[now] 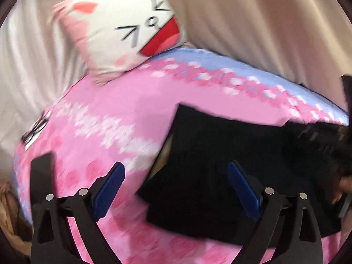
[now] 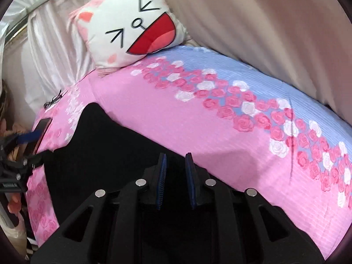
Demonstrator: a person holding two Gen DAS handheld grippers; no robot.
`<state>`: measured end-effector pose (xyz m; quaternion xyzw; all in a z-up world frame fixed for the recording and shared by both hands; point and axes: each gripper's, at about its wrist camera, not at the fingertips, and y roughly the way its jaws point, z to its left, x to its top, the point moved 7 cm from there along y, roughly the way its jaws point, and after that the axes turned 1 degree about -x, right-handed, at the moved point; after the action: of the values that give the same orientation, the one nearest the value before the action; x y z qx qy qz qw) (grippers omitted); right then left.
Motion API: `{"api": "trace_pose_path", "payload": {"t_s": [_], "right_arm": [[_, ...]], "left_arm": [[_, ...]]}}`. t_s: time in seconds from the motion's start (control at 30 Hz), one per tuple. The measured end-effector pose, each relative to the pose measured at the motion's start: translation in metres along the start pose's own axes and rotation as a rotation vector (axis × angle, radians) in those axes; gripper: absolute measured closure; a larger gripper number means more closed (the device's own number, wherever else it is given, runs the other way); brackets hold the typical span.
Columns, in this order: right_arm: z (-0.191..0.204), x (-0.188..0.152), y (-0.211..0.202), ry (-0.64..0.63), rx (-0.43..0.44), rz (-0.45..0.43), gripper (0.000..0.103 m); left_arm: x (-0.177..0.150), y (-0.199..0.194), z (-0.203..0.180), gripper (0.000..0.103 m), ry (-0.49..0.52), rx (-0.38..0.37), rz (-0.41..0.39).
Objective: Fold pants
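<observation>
Pants (image 1: pixel 220 165) lie as a dark, partly folded slab on the pink floral bedspread (image 1: pixel 123 110) in our left wrist view, which is smeared with motion blur. Our left gripper (image 1: pixel 176 189) hangs over the near left corner of the cloth with its jaws spread wide and nothing between them; we judge this placing is meant to take that edge for the next fold. A cat-face pillow (image 1: pixel 123 28) sits at the head of the bed, well apart from the work. At the right edge something dark overlaps the cloth, probably the other tool, though blur keeps us from being sure.

From our right wrist view, the pants (image 2: pixel 99 145) spread away toward the left over the bedspread (image 2: pixel 198 121). Our right gripper (image 2: pixel 176 169) has its jaws drawn near together with a slim gap; dark cloth lies under and around them, but we cannot tell whether they pinch it. A phone (image 2: pixel 40 132) rests at the bed's left edge, with glasses (image 2: pixel 52 102) just beyond.
</observation>
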<state>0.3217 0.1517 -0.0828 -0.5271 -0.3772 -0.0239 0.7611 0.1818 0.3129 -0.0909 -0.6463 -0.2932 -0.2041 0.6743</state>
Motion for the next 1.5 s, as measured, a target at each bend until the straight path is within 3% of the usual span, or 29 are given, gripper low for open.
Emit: {"api": "trace_pose_path", "payload": {"t_s": [0.03,0.13,0.23,0.33,0.4,0.47,0.6,0.67,0.73,0.77,0.83,0.97,1.07,1.13,1.23,1.3,1.4,1.5], "right_arm": [[0.007,-0.002,0.013,-0.04,-0.025,0.04,0.085],[0.026,0.014,0.033,-0.152,-0.147,0.001,0.085],[0.028,0.032,0.042,-0.097,-0.11,0.006,0.085],[0.021,0.035,0.0,0.032,-0.019,-0.102,0.085],[0.008,0.012,-0.035,0.048,-0.039,-0.145,0.084],[-0.016,-0.023,-0.059,0.076,-0.093,-0.135,0.072],[-0.112,-0.107,-0.082,0.23,-0.272,-0.051,0.069],[-0.149,-0.133,-0.116,0.42,-0.189,-0.119,0.074],[-0.175,-0.151,-0.155,0.475,-0.35,-0.157,0.069],[-0.179,-0.154,-0.167,0.47,-0.375,-0.175,0.069],[-0.181,-0.164,-0.185,0.477,-0.34,-0.184,0.069],[-0.174,-0.203,-0.206,0.414,-0.354,-0.16,0.063],[-0.203,-0.256,-0.213,0.445,-0.474,-0.085,0.06],[-0.213,-0.272,-0.236,0.55,-0.403,-0.161,0.06],[-0.216,-0.282,-0.269,0.547,-0.485,-0.182,0.059],[-0.214,-0.279,-0.278,0.547,-0.422,-0.2,0.059],[-0.209,-0.245,-0.267,0.553,-0.144,-0.207,0.058],[-0.199,-0.19,-0.237,0.465,0.127,-0.166,0.054]], "left_arm": [[0.005,0.014,-0.006,0.01,0.027,0.02,0.021],[0.007,0.071,0.0,0.007,0.054,0.168,0.122],[0.01,0.083,0.01,0.005,-0.01,0.121,0.136],[0.019,0.07,0.019,0.009,-0.018,0.189,0.104],[0.025,0.048,0.02,0.009,-0.016,0.205,0.054],[0.026,0.028,0.014,0.008,-0.019,0.167,0.016],[0.021,0.016,-0.036,0.008,0.008,0.056,0.014],[0.016,0.005,-0.071,0.008,0.043,-0.008,0.003],[0.009,-0.008,-0.112,0.008,0.101,-0.071,-0.008],[0.005,-0.012,-0.13,0.008,0.129,-0.087,-0.011],[-0.005,-0.014,-0.162,0.008,0.181,-0.108,-0.007],[-0.038,0.0,-0.21,0.008,0.254,-0.128,0.073],[-0.059,0.021,-0.219,0.006,0.306,-0.063,0.116],[-0.062,0.027,-0.217,0.005,0.27,-0.061,0.111],[-0.058,0.02,-0.216,0.006,0.234,-0.061,0.138],[-0.055,0.008,-0.22,0.006,0.219,-0.076,0.118],[-0.059,-0.007,-0.237,0.006,0.262,-0.119,0.12],[-0.073,-0.008,-0.245,0.006,0.309,-0.128,0.151]]}}
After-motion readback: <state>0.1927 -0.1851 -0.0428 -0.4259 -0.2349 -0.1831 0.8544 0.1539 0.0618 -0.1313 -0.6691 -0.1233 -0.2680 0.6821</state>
